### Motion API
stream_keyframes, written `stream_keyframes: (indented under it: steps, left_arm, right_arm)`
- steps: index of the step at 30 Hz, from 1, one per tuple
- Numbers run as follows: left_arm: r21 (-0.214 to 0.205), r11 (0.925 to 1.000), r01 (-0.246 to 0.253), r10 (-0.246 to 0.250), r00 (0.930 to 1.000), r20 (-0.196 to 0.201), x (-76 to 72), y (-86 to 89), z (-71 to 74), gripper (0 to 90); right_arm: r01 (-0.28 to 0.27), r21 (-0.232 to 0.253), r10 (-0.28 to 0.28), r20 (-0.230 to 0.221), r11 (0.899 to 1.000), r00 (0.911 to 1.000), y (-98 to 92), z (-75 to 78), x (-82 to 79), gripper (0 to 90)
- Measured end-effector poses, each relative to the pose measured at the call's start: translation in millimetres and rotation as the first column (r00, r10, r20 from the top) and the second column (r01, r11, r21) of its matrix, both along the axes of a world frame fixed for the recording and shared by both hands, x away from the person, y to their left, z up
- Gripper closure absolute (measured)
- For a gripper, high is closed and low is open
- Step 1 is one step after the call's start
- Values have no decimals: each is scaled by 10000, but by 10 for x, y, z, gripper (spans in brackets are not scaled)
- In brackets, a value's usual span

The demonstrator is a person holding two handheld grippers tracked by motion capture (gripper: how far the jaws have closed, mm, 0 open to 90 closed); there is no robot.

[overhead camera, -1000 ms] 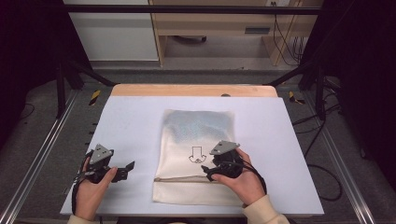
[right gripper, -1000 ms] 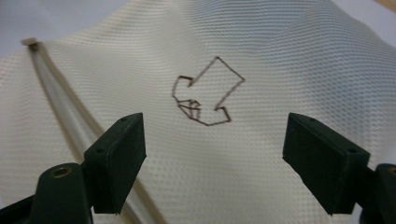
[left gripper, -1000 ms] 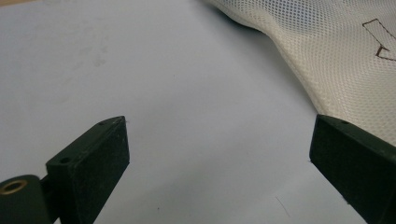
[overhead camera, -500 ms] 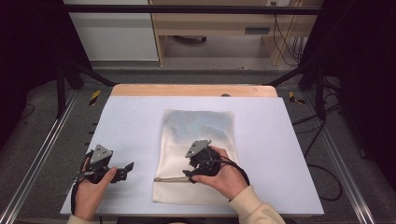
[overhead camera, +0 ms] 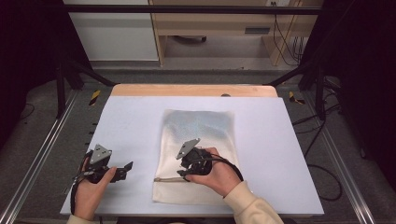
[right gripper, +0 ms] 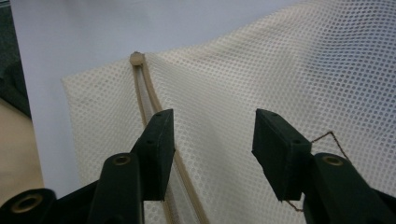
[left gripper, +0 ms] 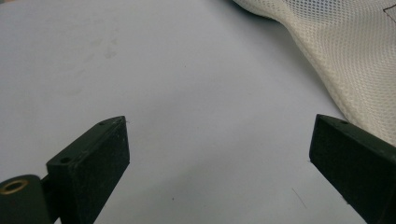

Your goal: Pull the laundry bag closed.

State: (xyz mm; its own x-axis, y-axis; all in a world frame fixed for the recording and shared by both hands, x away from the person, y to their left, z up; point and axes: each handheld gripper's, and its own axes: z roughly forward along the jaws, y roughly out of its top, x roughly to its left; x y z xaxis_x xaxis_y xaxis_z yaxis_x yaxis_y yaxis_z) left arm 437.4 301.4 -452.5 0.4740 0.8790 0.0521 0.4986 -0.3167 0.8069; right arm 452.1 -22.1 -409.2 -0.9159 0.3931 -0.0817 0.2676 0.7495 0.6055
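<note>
High view: a cream mesh laundry bag (overhead camera: 198,154) lies flat on the pale blue table (overhead camera: 140,121), long side running away from the person, near end close to the table's front edge. A zipper (overhead camera: 167,179) runs across the bag near that end. The right gripper (overhead camera: 183,173) sits over the bag's lower left part, just above the zipper line, held by the right hand (overhead camera: 217,173) in a cream sleeve. The left gripper (overhead camera: 127,165) rests on bare table left of the bag, clear of it, in the left hand (overhead camera: 88,186), jaws pointing toward the bag.

Left gripper view: jaws stand wide apart with only table between them. The bag's mesh edge (left gripper: 345,60) crosses the upper right corner, running down behind the right-hand jaw; whether that jaw touches it cannot be told.

Right gripper view: jaws about half spread and have just been closing, mesh (right gripper: 261,74) below and between them. The pads do not press on anything. The zipper's two tan tracks (right gripper: 145,93) run from a small end stop (right gripper: 136,58) down past the left-hand jaw. A thin brown stitched line (right gripper: 332,137) shows by the right-hand jaw.
</note>
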Motion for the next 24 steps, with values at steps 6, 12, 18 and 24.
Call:
stream_keyframes:
  steps: [6,12,18,24]
  left_arm:
    - [-27,9999,-134,134,9999,-19,4,28,-6,49]
    - [-14,9998,-219,219,9998,41,9,50,3,50]
    - [-27,9998,-215,215,9998,-3,20,54,-2,53]
    - [-16,9996,-276,276,9996,36,30,73,9,55]
  right_arm:
    - [-255,-70,254,-110,9997,9996,83,-16,-30,545]
    - [-553,-122,550,-172,9984,9983,166,-21,-73,584]
    - [-893,-272,885,-301,9956,9956,258,-47,-93,651]
    - [-1310,-239,1299,-402,9911,9907,369,-54,-115,721]
